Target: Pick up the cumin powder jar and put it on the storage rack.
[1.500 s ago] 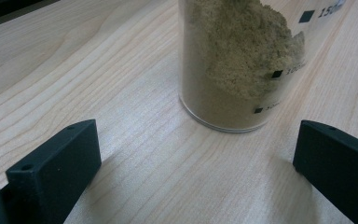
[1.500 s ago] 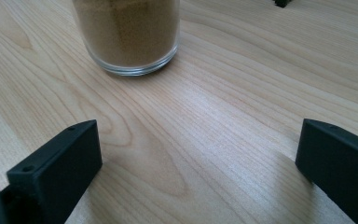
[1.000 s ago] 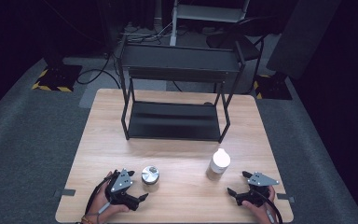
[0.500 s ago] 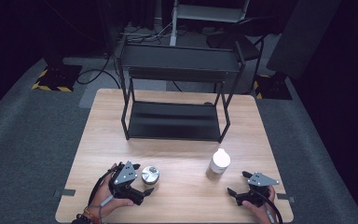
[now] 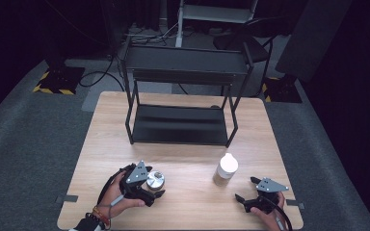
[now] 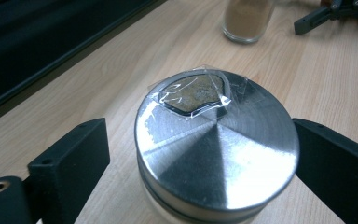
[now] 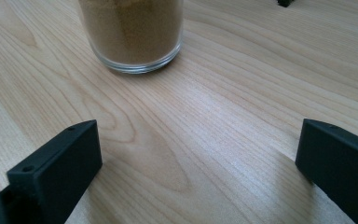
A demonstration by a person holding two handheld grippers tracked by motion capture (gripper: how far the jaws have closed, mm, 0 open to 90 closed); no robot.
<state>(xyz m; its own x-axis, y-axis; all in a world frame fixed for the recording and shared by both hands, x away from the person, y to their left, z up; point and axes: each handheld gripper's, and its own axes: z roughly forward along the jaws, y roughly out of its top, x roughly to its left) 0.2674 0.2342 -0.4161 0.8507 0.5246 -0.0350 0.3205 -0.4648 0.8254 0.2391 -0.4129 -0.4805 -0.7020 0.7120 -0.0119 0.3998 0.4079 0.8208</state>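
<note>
A small jar with a brushed metal lid and a scrap of clear tape on top stands near the table's front left. My left gripper straddles it. Its jaws have just been closing with the jar between them: the right jaw is at the lid's edge, and a gap remains at the left jaw. A glass jar of brown powder with a white lid stands front right. My right gripper rests open on the table just short of it, nothing between its fingers.
A black two-tier metal rack stands on the far half of the wooden table. Bare wood lies between the two jars. A chair and cables are on the floor behind the table.
My left gripper has moved right from beside the metal-lidded jar until its jaws stand around it, and they have narrowed. The right gripper and the powder jar have stayed put.
</note>
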